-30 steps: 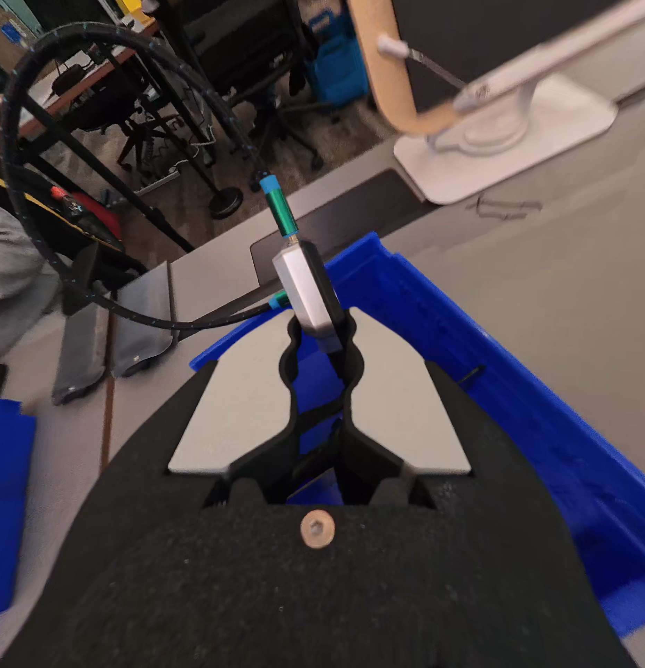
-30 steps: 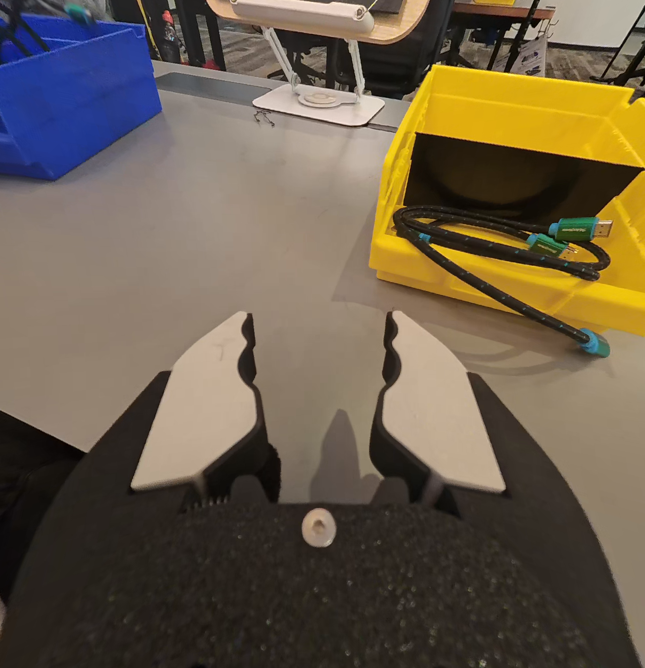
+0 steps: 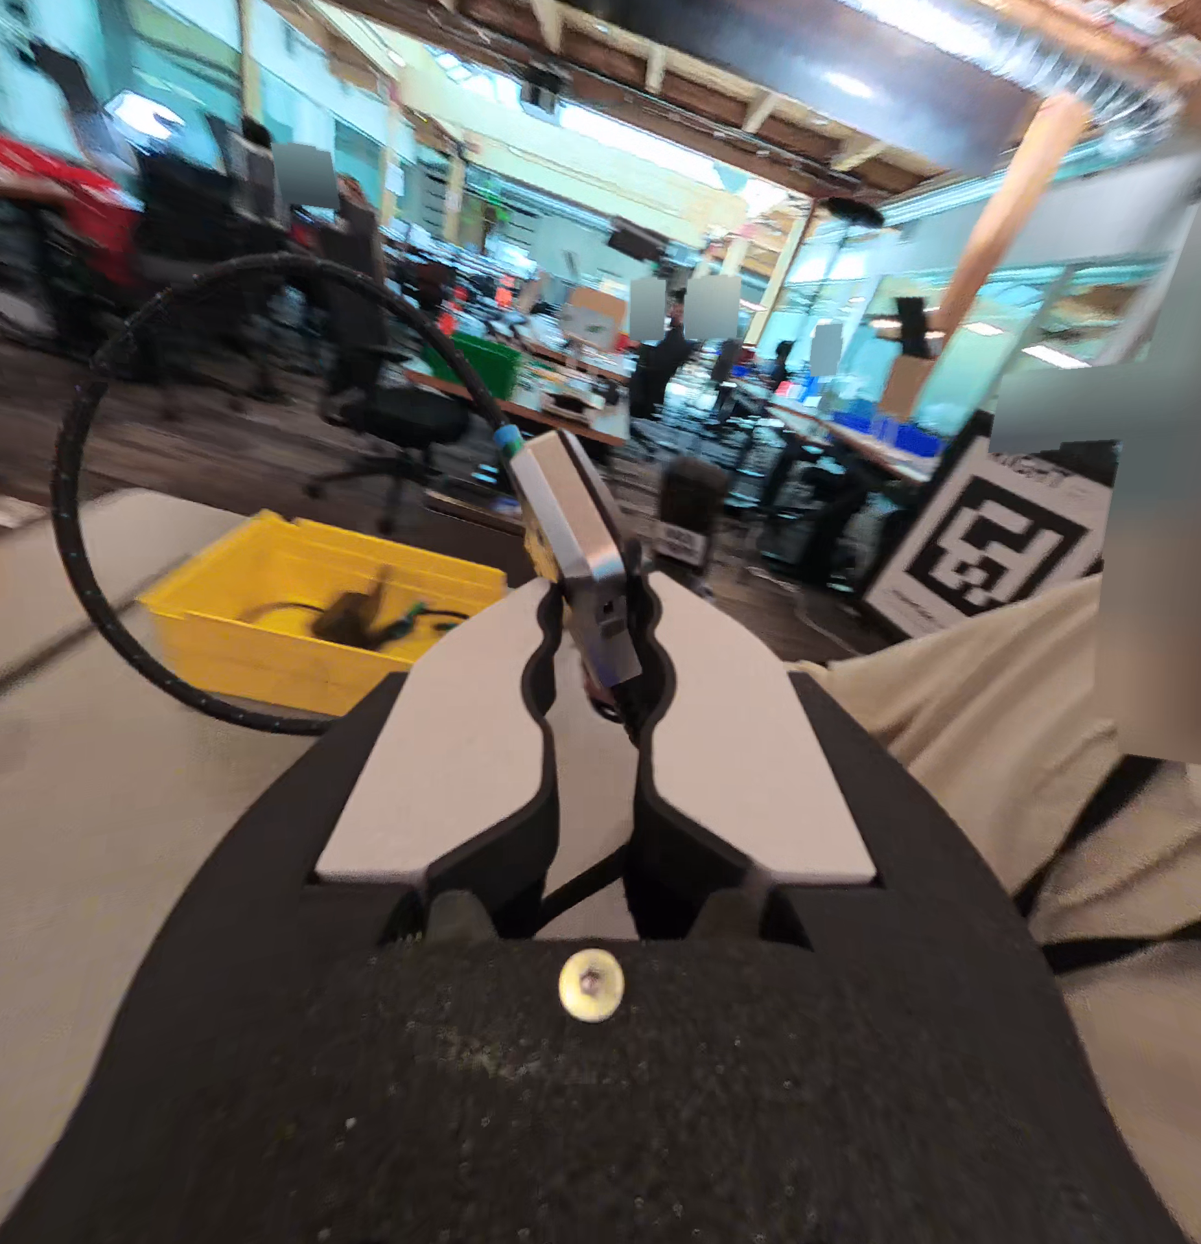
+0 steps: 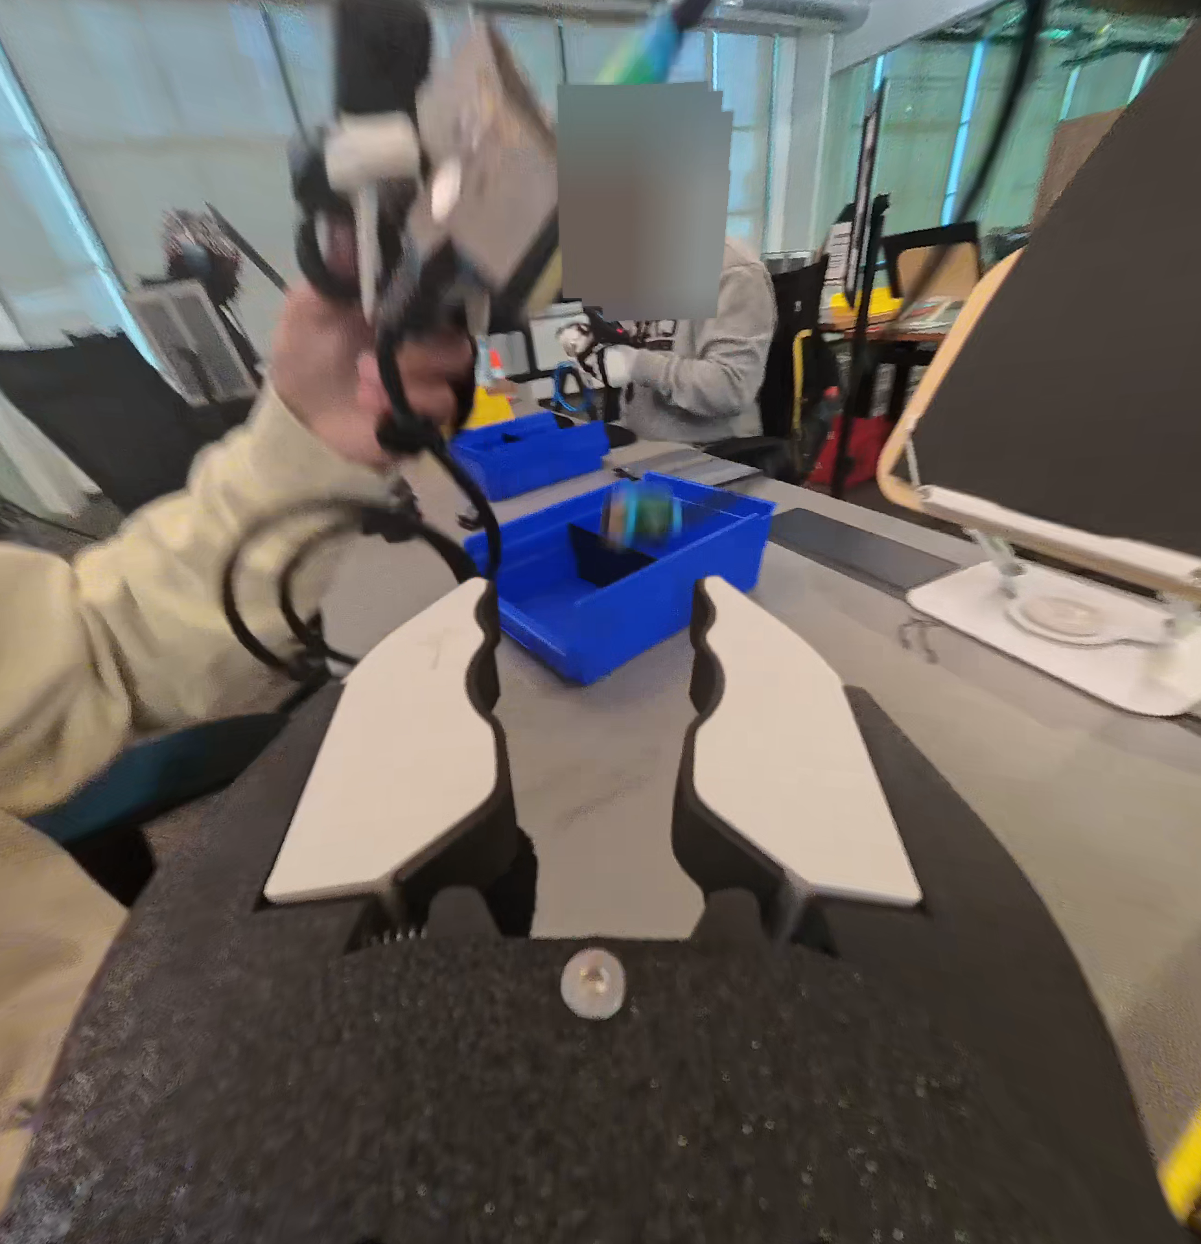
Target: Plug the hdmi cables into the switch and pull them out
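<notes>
While raised above the table [image 3: 79, 774]: the left gripper [image 3: 594, 633] has its fingers pinching the silver switch [image 3: 570, 532], which tilts up and away.
Cable: a black braided HDMI cable [image 3: 79, 538] is plugged into the switch's far end and loops left and down toward the table.
Yellow bin [image 3: 261, 646]: on the table beyond the loop, dark cables inside, blurred.
Right gripper [image 4: 592, 646]: fingers spread, nothing between them, above the table.
Blue bin [image 4: 584, 633]: just ahead of the right gripper.
Sleeve [image 4: 112, 606]: beige, at left in the right wrist view.
</notes>
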A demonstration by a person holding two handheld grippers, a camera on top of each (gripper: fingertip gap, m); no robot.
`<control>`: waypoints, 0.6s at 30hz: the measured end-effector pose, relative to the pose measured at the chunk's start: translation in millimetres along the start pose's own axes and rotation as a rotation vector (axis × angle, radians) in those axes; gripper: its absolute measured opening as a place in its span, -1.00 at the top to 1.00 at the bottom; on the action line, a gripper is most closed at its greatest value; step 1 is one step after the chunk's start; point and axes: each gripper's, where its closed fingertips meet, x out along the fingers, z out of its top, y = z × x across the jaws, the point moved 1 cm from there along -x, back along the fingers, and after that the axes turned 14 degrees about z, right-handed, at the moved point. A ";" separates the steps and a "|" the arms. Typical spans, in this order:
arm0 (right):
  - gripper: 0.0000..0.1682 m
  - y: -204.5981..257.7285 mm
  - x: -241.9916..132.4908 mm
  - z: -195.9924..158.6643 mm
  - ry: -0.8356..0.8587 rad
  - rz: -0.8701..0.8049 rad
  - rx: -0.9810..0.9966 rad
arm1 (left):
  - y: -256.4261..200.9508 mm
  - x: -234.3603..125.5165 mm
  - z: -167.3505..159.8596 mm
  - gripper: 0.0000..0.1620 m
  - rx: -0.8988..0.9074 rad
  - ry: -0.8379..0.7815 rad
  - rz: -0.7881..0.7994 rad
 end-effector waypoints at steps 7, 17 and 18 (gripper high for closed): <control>0.52 4.4 -13.8 3.7 -0.116 0.279 0.195 | 2.3 46.7 -93.2 0.76 -0.244 0.189 -0.336; 0.81 -12.9 -19.0 -52.5 0.073 0.219 0.325 | 39.6 76.5 -134.2 0.76 -0.328 0.407 -0.331; 0.83 -18.2 -19.7 -54.6 0.068 0.185 0.350 | 50.0 80.5 -136.0 0.76 -0.299 0.405 -0.252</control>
